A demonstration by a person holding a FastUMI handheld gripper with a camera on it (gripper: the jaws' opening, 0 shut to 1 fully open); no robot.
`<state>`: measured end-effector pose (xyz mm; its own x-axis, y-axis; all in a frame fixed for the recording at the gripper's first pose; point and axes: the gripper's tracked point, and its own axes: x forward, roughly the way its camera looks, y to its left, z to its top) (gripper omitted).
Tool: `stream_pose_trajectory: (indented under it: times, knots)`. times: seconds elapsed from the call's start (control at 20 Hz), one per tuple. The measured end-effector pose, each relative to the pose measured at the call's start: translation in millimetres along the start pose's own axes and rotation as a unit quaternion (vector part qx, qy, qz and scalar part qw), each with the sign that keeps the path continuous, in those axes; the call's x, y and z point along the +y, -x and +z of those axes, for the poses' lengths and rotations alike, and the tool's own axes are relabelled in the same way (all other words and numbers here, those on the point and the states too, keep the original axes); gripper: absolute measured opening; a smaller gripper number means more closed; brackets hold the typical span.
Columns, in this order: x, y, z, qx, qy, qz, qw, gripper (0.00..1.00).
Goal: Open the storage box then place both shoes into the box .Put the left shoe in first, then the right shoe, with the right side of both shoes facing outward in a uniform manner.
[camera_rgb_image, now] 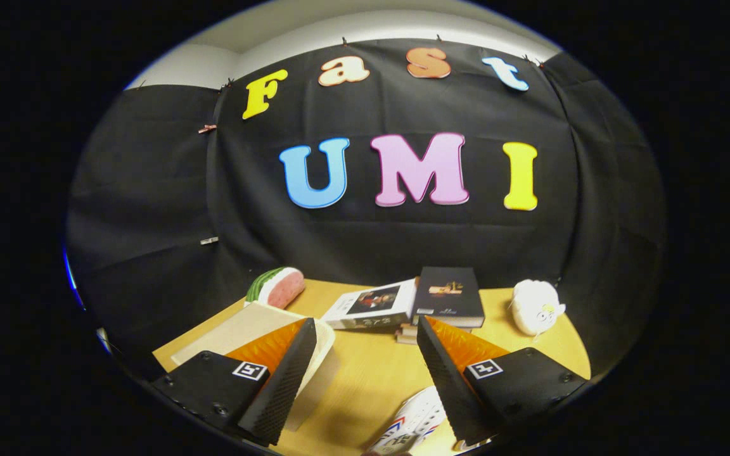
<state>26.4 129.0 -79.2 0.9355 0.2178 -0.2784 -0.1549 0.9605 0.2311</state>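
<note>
nothing is boxed yet: gripper (365,380) hangs released, storage box (257,329) lidded at the table's (371,373) left edge, shoe (412,421) outside.

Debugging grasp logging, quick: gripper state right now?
Gripper: open, fingers spread wide and holding nothing; bare wooden table between them, white perforated shoe with red and blue stripes low by one finger, cream lidded storage box behind the other.
</note>
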Motion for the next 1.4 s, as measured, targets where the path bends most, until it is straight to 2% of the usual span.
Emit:
stream_pose_trajectory:
  times: [0.2, 0.35, 0.5, 0.65, 0.85, 0.95, 1.0, 1.1, 1.2, 1.3, 1.4]
  knots:
    - [26, -15, -25, 0.057, -0.04, 0.053, 0.996, 0.98]
    - [44, -21, -56, 0.112, -0.084, 0.091, 0.986, 0.98]
    - [63, -20, -88, 0.173, -0.156, 0.116, 0.965, 0.98]
    - [76, -24, -117, 0.221, -0.17, 0.13, 0.952, 0.98]
    - [101, -29, -137, 0.267, -0.236, 0.157, 0.921, 0.98]
    - [109, -32, -142, 0.286, -0.256, 0.156, 0.91, 0.96]
    - [111, -32, -140, 0.288, -0.265, 0.159, 0.906, 0.92]
    - [116, -34, -142, 0.301, -0.285, 0.158, 0.896, 0.71]
    - [115, -33, -140, 0.318, -0.31, 0.158, 0.882, 0.61]
    - [116, -33, -145, 0.337, -0.339, 0.155, 0.865, 0.45]
    - [114, -34, -144, 0.347, -0.352, 0.156, 0.855, 0.29]
